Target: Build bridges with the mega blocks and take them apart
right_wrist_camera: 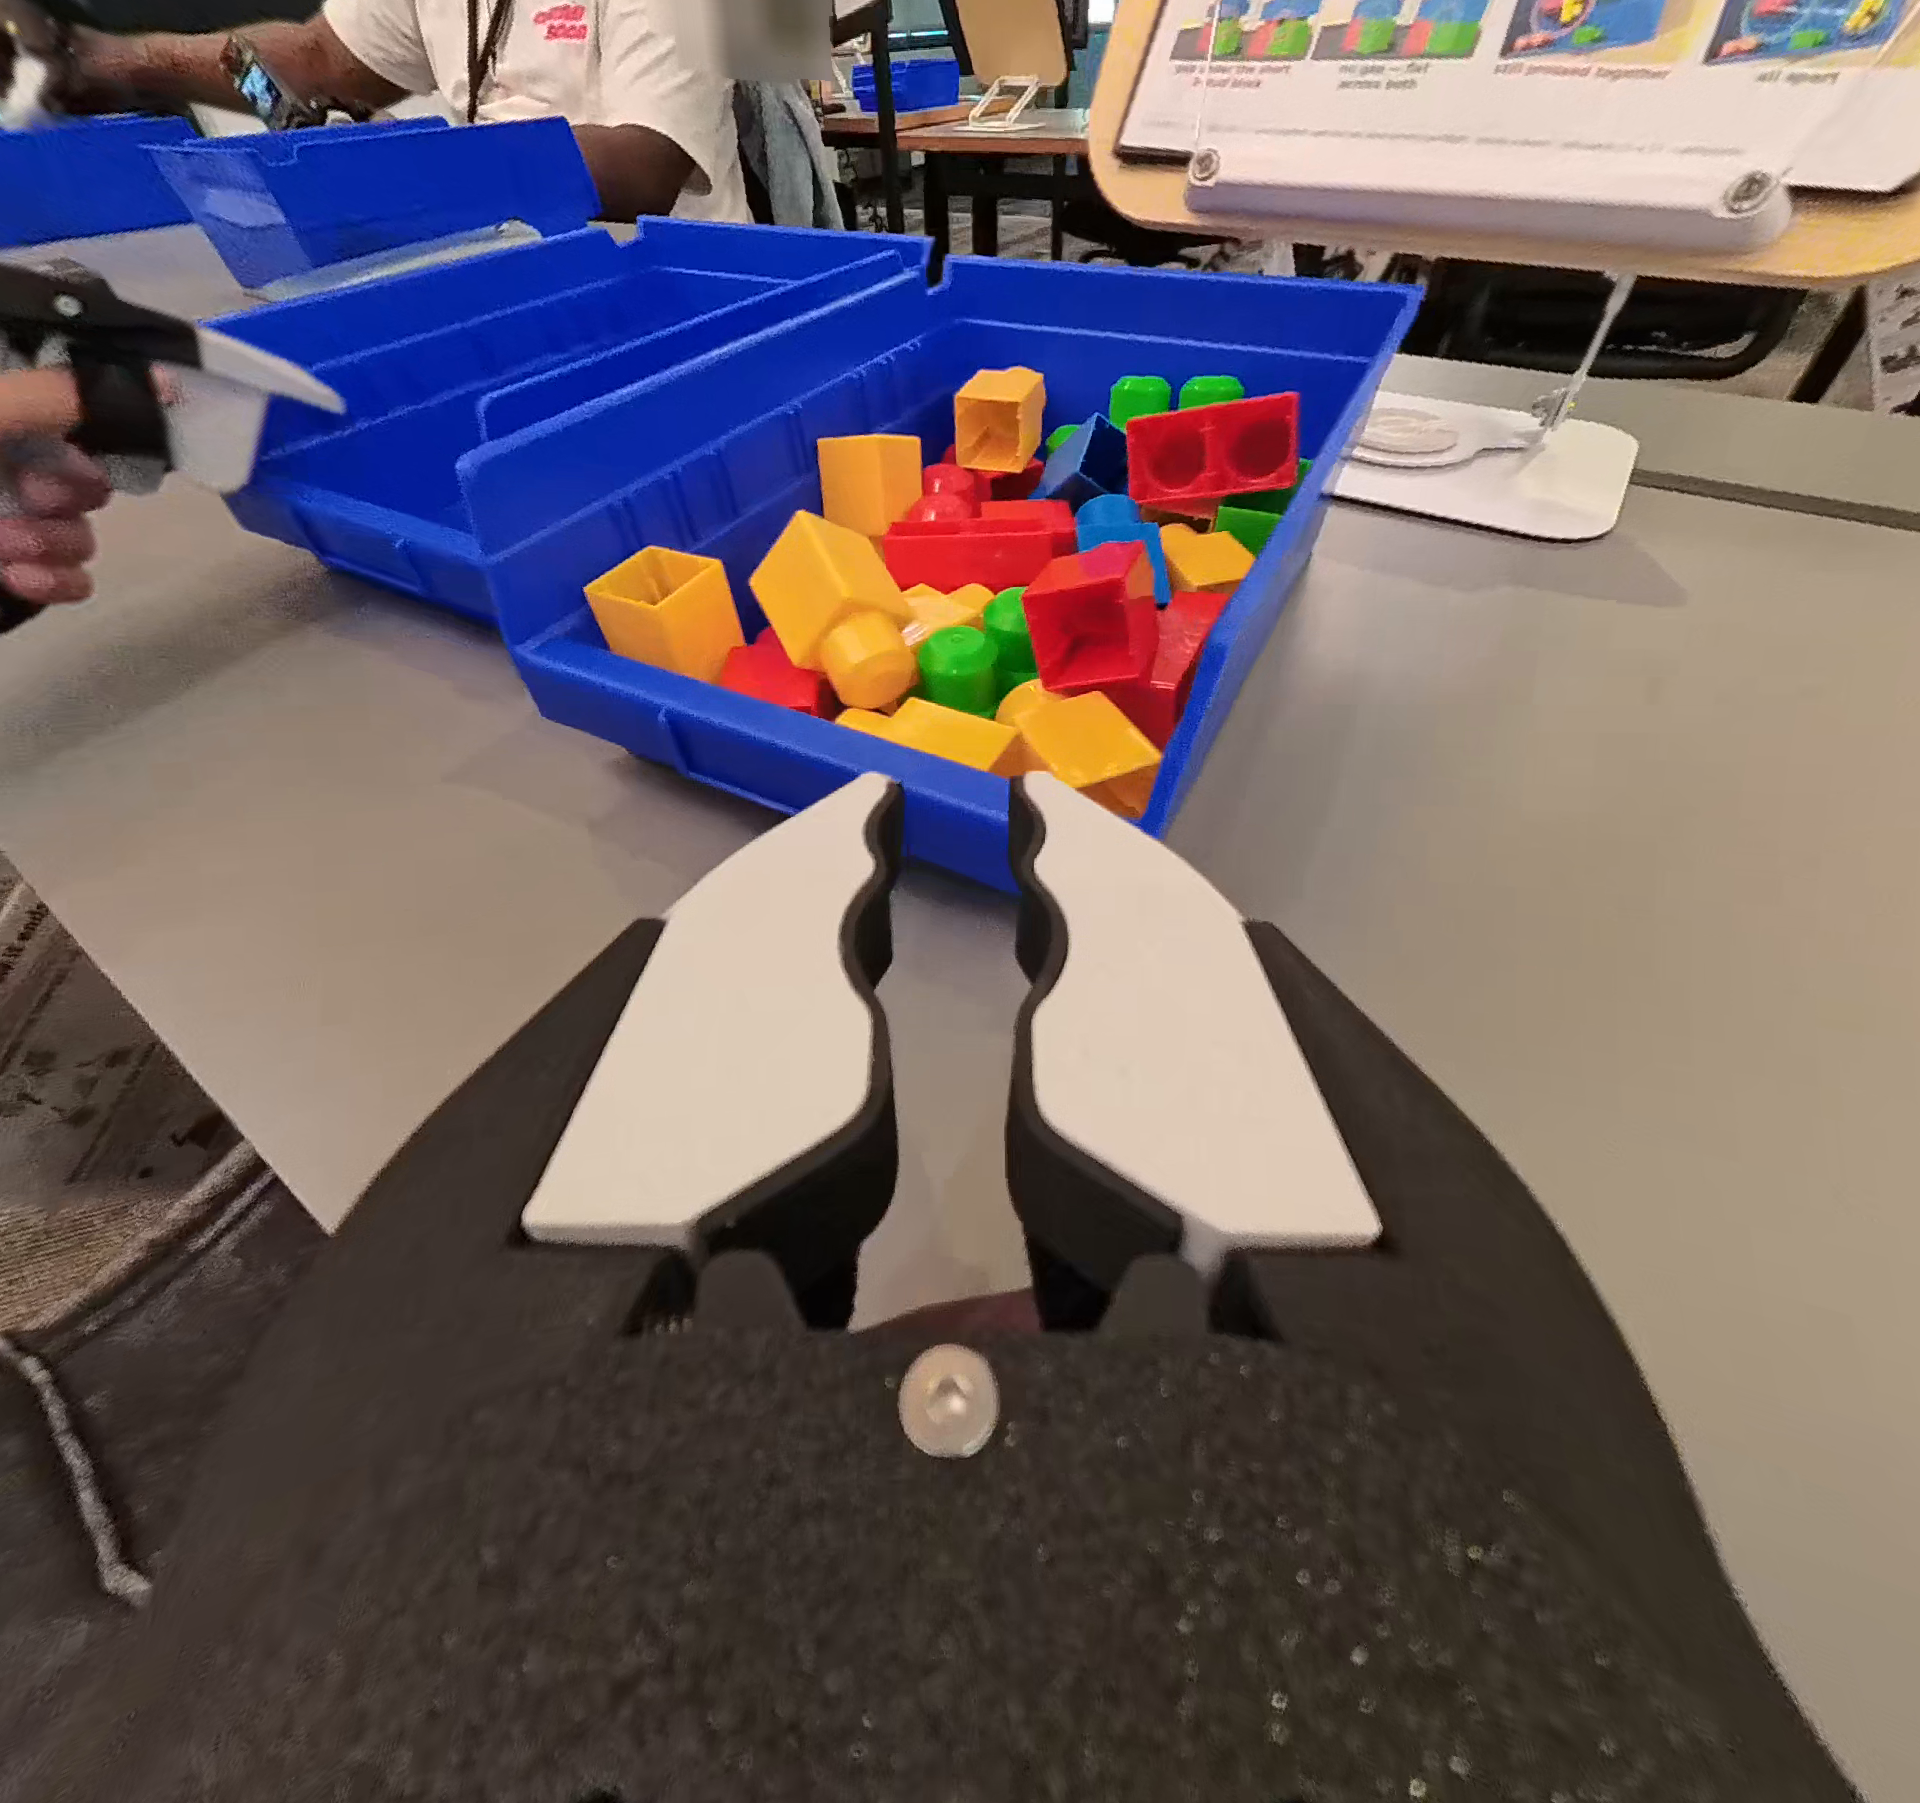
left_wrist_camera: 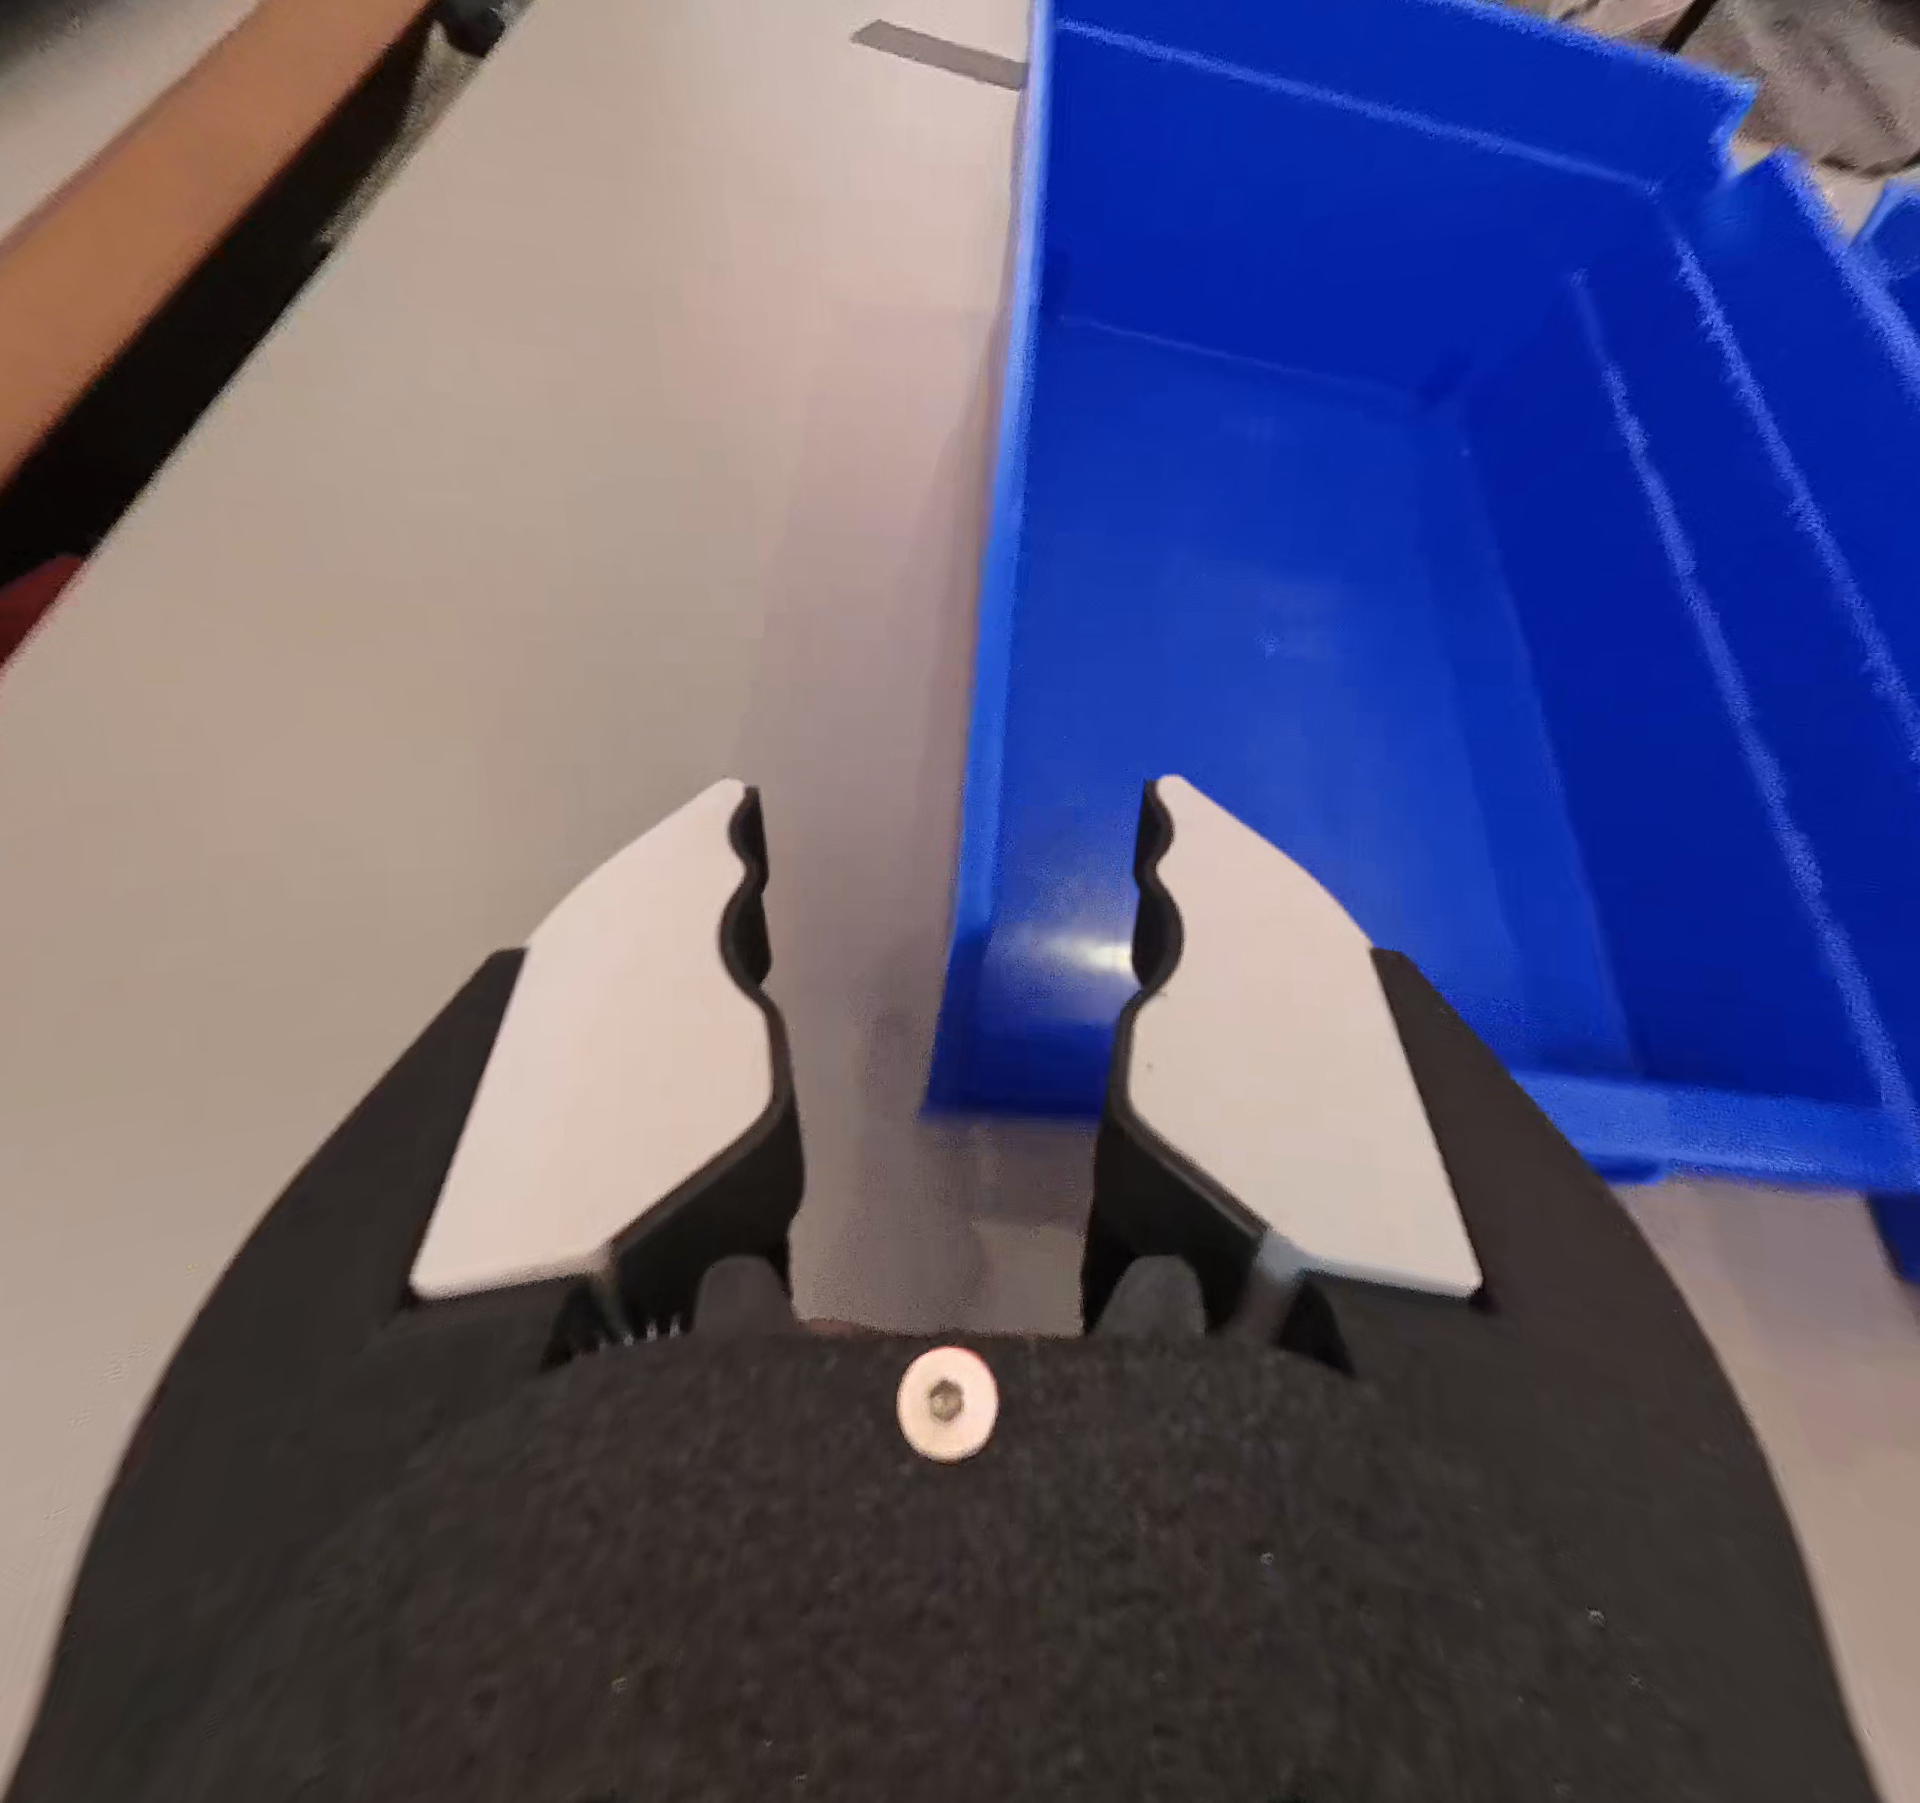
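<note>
In the right wrist view the right gripper [right_wrist_camera: 954, 797] hangs over the grey table [right_wrist_camera: 1558, 870], its jaws narrowly parted with nothing between them, tips just short of the near wall of the block bin [right_wrist_camera: 727, 745] at 12 o'clock. That bin's long axis runs from the near corner away toward 1 o'clock. The blocks [right_wrist_camera: 935, 590] lie heaped in it, pointing every way: a yellow single-stud block [right_wrist_camera: 831, 600] lies on its side with its stud toward 5 o'clock, another yellow block [right_wrist_camera: 665, 610] at the near left corner shows its hollow underside upward, and a red two-stud block [right_wrist_camera: 1212, 449] at the far end stands on edge with its two hollows facing the camera, long axis about level from 9 to 3 o'clock. Touching the bin's left side is an empty bin [right_wrist_camera: 416, 371], lying parallel. At 9 o'clock the left gripper [right_wrist_camera: 270, 403] comes in from the frame edge, pointing toward 3 o'clock at that empty bin. At 1 o'clock, beyond the bins, a stand [right_wrist_camera: 1496, 475] carries an instruction board [right_wrist_camera: 1507, 39]. A person [right_wrist_camera: 540, 49] in a white shirt sits behind at 11 o'clock. In the left wrist view the left gripper [left_wrist_camera: 948, 797] is spread wide and holds nothing, above the near left corner of the empty bin [left_wrist_camera: 1351, 558], whose length runs away toward 1 o'clock.
</note>
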{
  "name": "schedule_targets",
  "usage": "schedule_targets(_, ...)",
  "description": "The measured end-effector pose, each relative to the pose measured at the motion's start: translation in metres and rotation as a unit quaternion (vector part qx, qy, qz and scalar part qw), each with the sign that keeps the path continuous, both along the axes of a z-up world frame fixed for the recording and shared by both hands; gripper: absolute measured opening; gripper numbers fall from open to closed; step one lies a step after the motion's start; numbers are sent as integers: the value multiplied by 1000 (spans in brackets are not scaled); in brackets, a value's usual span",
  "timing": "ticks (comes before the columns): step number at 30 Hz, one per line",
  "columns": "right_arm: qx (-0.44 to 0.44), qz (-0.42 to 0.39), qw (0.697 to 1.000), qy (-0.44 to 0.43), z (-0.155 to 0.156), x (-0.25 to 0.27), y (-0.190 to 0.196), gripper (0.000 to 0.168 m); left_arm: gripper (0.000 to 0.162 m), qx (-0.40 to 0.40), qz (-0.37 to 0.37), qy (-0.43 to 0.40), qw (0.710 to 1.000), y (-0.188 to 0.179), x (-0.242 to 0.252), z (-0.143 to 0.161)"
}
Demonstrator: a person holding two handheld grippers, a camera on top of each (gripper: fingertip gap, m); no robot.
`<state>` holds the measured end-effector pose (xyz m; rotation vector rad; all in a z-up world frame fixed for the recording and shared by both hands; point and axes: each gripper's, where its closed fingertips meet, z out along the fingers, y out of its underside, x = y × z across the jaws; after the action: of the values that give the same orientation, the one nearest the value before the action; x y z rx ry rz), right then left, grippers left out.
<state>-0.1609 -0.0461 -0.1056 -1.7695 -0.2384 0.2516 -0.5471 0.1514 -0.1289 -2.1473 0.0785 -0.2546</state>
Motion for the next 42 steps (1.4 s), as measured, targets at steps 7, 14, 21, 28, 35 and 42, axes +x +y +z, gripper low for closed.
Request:
schedule_targets(7, -10, 27, 999, -26, -5, -31, -8, 19, 7, -15, -18, -33, 999, 15, 16, -1)
schedule_targets(14, -90, 118, 988, -39, -27, -120, -10, 46, 6, 0, 27, -3, 1000, -53, -4, 2)
schedule_targets(21, -93, 157, 983, -24, -12, -217, -2, 60, 7, 19, 22, -50, 998, -148, -6, 4)
schedule_targets(28, -85, 93, 992, -23, -6, -217, 14, 25, 6, 96, 44, 21, 994, -214, -4, 18)
schedule_targets(35, 73, 13, 997, -30, 87, -157, 21, 5, 7, 240, 53, 76, 966, -230, 46, 97)
schedule_targets(42, 164, -127, 978, -24, 199, 4, 1, 5, 8, 334, -74, 34, 939, -194, 193, 203)
